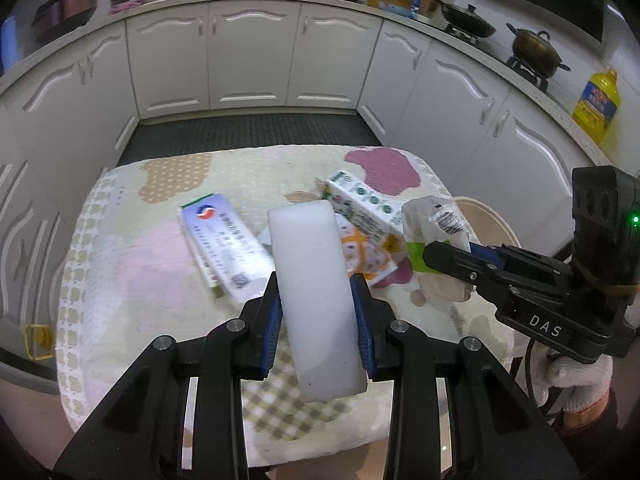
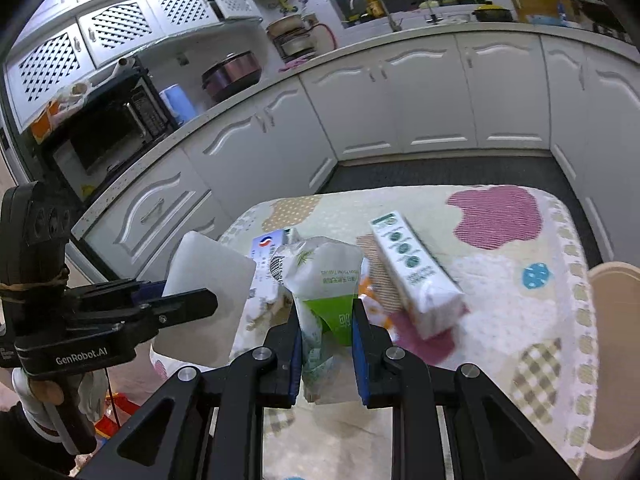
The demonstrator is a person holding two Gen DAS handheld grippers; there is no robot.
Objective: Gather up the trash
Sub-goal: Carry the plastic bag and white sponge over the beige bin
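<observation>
White foam fills the left gripper point(image 1: 316, 300), whose blue-padded tongs pinch a pale rectangular block point(image 1: 314, 296) by its long sides and hold it clear above a small table point(image 1: 100, 280) draped in a patchwork-print cloth. Left of those tongs, on the cloth, lies a flat white box with a red-and-blue logo point(image 1: 218, 246); just right of them, partly hidden behind the block, sits an orange-and-white printed wrapper point(image 1: 370, 254), and beyond it a long white carton with green print point(image 1: 360, 200) rests at a slant. Farther right, the right gripper point(image 2: 326, 344) is clamped on a crumpled white-and-green tissue packet point(image 2: 324, 280), lifted off the table with its barcode end uppermost; a white-gloved hand point(image 1: 576, 380) grips the handle below. In the right wrist view the foam block hangs to the left of the right tongs, the carton lies on the cloth just to their right, and a beige bin point(image 2: 612, 360) stands at the table's right edge, well right of both tools. White kitchen cabinets point(image 1: 248, 60) curve behind the table, with pots on the counter and a yellow oil bottle point(image 1: 598, 104) at far right.
</observation>
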